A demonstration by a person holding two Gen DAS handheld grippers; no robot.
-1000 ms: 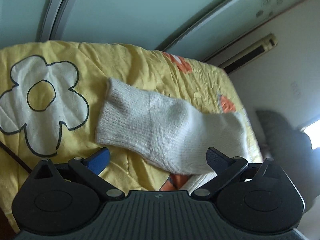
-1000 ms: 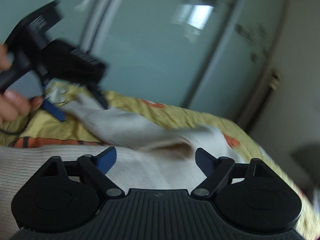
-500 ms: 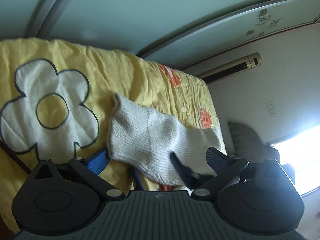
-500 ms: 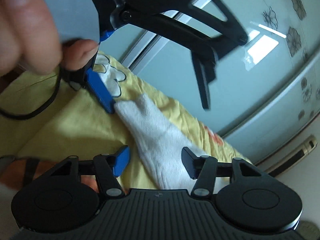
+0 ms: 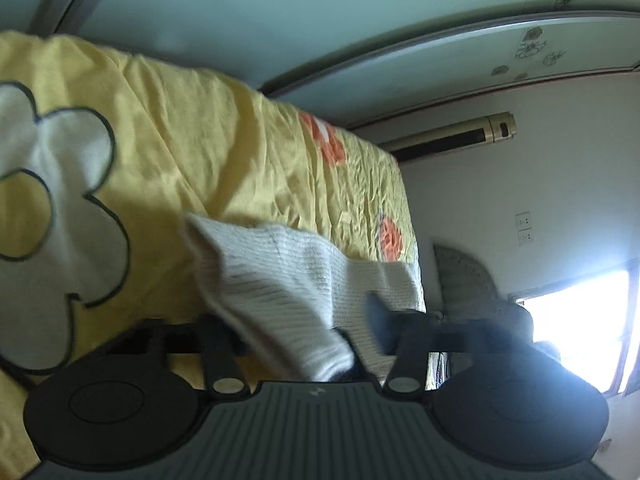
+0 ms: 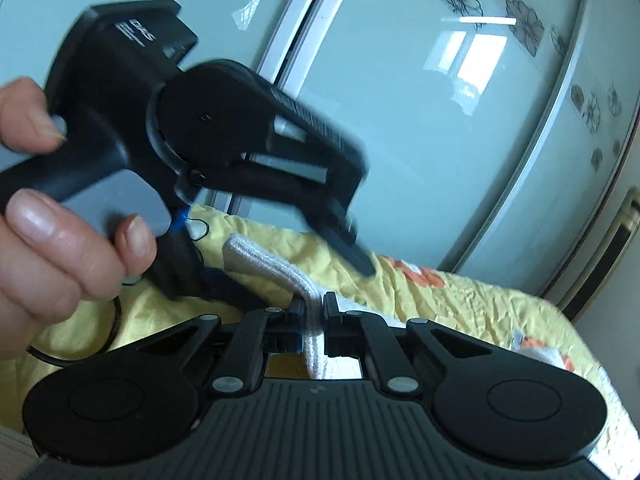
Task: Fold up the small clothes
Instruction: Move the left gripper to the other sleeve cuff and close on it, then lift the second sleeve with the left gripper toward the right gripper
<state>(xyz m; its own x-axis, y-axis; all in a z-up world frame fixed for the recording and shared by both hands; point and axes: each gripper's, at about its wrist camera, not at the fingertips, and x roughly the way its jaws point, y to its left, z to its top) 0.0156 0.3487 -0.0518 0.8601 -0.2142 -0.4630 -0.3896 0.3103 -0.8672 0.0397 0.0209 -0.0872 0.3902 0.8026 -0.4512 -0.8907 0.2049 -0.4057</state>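
White ribbed knit sock point(image 5: 280, 292), lifted partway off the yellow flowered bedspread point(image 5: 208, 140). In right wrist view it's bunched into a narrow strip point(image 6: 276, 272), one end pinched between the right gripper point(image 6: 313, 312) fingers, cuff end trailing toward the bedspread. Left view blurred.

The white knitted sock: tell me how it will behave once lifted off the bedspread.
Probably floppy: the sock bends sharply where the right gripper pinches it. Likely light, since its free end lifts off the yellow bedspread. The ribbed knit should resist slipping.
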